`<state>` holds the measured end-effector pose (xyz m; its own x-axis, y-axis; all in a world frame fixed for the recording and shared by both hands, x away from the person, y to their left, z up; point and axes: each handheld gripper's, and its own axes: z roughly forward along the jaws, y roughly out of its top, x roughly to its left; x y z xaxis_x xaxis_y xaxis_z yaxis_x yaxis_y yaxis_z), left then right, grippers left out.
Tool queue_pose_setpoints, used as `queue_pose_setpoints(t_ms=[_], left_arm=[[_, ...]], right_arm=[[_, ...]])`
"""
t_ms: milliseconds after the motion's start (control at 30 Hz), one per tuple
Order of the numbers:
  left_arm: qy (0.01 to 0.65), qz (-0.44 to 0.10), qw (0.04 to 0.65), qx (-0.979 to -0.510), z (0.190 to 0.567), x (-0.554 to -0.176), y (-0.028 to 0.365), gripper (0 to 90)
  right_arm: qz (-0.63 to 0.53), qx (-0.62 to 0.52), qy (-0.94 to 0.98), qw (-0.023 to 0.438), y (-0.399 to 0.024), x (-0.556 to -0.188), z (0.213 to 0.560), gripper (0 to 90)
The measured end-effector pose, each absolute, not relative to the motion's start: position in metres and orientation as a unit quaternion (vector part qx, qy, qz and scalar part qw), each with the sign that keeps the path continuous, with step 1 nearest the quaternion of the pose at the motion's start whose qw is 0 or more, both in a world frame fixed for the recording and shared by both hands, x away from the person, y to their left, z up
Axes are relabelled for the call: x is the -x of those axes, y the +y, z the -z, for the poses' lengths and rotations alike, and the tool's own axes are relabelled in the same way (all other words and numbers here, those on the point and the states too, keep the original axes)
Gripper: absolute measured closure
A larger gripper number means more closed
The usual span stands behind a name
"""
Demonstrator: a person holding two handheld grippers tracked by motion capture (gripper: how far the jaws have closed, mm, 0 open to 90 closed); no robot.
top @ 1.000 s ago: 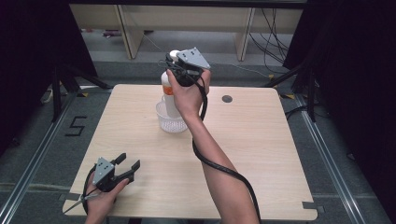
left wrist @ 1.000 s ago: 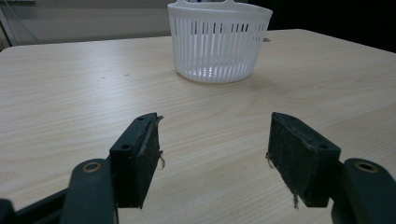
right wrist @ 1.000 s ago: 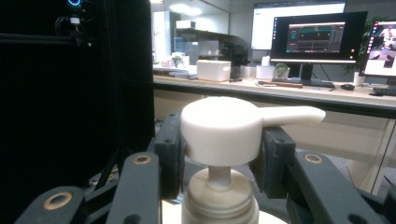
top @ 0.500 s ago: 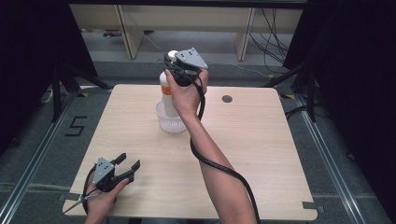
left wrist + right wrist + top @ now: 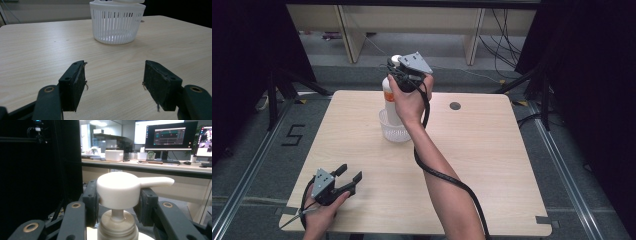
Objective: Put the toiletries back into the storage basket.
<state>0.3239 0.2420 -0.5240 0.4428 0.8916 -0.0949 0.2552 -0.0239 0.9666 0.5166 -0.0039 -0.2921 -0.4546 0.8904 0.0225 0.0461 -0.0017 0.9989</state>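
right gripper (image 5: 399, 67): jaws clamped on pump bottle's (image 5: 388, 97) white head (spout pointing right), held above the basket (image 5: 393, 131) mid-table
left gripper (image 5: 343, 181): jaws wide apart, holding nothing, near-left on table (image 5: 492, 150)

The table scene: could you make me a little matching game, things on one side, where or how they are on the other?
Things:
1. pump bottle
2. white basket
3. left gripper
4. right gripper

States:
A. open, low at the table's near corner
B. shut on the pump head
C. standing on the table, slatted sides
D. held above the basket

Pairs: 1-D, 2-C, 3-A, 4-B
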Motion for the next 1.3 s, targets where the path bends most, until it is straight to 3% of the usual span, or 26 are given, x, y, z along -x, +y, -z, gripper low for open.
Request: queue_pose_setpoints(t_ms=[1300], left_arm=[[0.437,-0.291,0.544,-0.655,0.524,-0.324,0.242,33.4]], right_arm=[[-0.581,-0.4,0.618,0.347,0.003,-0.529,0.307,59.8]])
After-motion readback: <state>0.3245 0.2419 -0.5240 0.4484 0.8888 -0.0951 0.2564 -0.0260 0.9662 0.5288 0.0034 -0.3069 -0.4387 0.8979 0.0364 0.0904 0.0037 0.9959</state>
